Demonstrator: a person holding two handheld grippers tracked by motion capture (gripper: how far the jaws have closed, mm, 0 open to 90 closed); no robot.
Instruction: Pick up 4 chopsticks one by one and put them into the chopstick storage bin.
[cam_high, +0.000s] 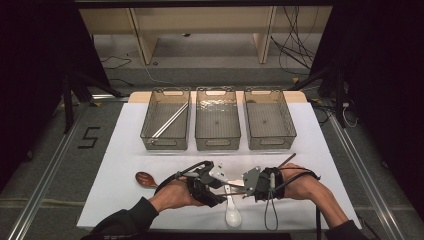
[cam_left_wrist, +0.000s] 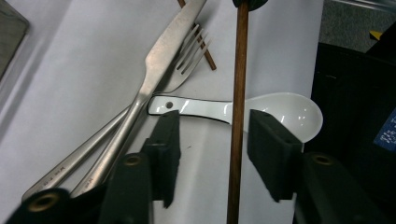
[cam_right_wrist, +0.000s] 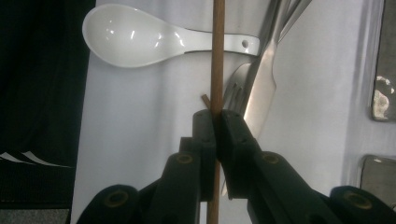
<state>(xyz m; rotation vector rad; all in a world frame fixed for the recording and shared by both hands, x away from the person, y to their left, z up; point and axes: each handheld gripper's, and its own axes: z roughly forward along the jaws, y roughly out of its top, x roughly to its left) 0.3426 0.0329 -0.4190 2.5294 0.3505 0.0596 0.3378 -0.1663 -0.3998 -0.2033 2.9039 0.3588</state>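
A brown wooden chopstick (cam_right_wrist: 217, 56) is clamped upright between the pads of my right gripper (cam_right_wrist: 215, 122), which is shut on it. Its far end runs between the jaws of my left gripper (cam_left_wrist: 215, 144). The chopstick (cam_left_wrist: 237, 107) stands nearer that gripper's right pad, with a gap on both sides, so the left gripper is open around it. Under it on the white sheet lie a white ceramic spoon (cam_left_wrist: 280, 109), a steel knife (cam_left_wrist: 159, 60) and a fork (cam_left_wrist: 189, 65). From above, my left gripper (cam_high: 220, 195) and right gripper (cam_high: 245, 189) face each other near the front edge.
Three clear baskets stand in a row at the back: left (cam_high: 150, 131) with a metal stick (cam_high: 170, 121) inside, middle (cam_high: 217, 144), right (cam_high: 269, 144). A wooden spoon (cam_high: 145, 179) lies left of my hands. A second brown chopstick (cam_left_wrist: 205, 51) lies under the fork.
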